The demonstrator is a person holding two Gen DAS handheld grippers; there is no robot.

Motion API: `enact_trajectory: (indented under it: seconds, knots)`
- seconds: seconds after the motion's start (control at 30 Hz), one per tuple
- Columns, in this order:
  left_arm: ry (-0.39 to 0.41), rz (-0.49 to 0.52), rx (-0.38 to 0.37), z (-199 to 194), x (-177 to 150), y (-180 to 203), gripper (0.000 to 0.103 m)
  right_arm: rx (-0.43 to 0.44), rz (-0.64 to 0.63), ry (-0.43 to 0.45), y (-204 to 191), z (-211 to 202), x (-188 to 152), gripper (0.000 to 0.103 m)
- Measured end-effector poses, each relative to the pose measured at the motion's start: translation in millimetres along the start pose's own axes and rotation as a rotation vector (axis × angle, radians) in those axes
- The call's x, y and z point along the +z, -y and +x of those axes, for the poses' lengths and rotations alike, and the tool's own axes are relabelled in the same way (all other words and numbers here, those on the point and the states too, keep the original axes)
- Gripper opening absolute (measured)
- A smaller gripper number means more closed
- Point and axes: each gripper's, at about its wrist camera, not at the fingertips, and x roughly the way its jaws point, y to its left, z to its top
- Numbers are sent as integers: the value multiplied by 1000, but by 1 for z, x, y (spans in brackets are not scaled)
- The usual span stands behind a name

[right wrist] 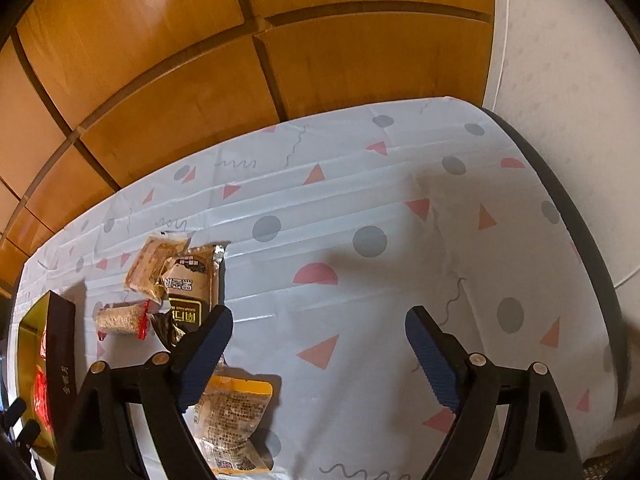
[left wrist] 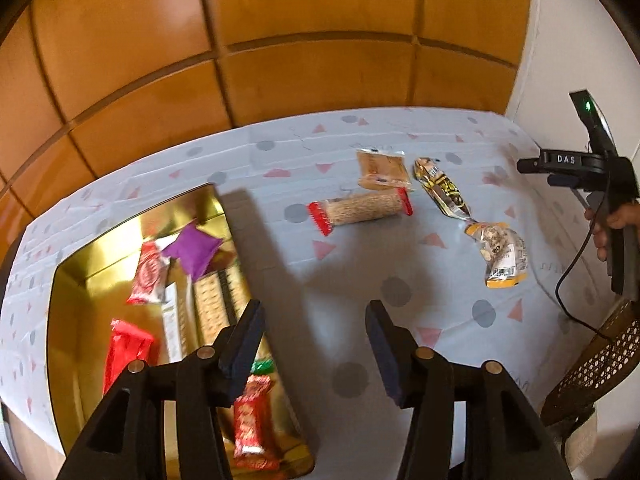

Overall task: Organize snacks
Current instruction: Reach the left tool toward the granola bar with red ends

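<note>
Snacks are split between two places: four packets lie loose on the tablecloth (left wrist: 360,264) and the rest sit in the gold tin (left wrist: 68,320) at the left. Loose are a red-ended biscuit roll (left wrist: 360,210), a flat tan packet (left wrist: 380,170) touching its far end, a dark gold-and-black packet (left wrist: 442,192) just beside those, and a yellow-edged clear packet (left wrist: 502,256) nearer the right side. I hold the left gripper (left wrist: 316,344) over the tin's right wall with its jaws apart and nothing between them; the right gripper (right wrist: 320,360) hangs over bare cloth, also spread wide and empty, with the yellow-edged packet (right wrist: 232,420) under its left finger. My worry is the cluster: the roll, tan packet and dark packet touch or overlap, so closing on one could drag or flip a neighbour, and the roll looks likely to roll away if I nudge it sideways. The shiny wrappers may slip from the pads if I pinch only a sealed edge. Lowering the left gripper carelessly could catch the tin's wall and shove it. Inside the tin I see a purple pouch (left wrist: 192,250), a red-and-white packet (left wrist: 150,278), a red wrapper (left wrist: 128,354), another red bar (left wrist: 252,420) near the front corner, and a long pale cracker sleeve (left wrist: 212,308); the mirror-like walls double some of these, so I cannot count them surely.
</note>
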Motion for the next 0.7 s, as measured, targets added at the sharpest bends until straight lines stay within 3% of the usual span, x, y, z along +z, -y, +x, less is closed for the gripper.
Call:
enact_trajectory:
  seconds: [0.47,0.7]
  knots:
    - [-83,302,-38,67,64,39,53,27,-12,-29,-4,3,-1,90]
    - [-127,393,-61,106,86,57,53,48,12,-40,-1,5,0,90]
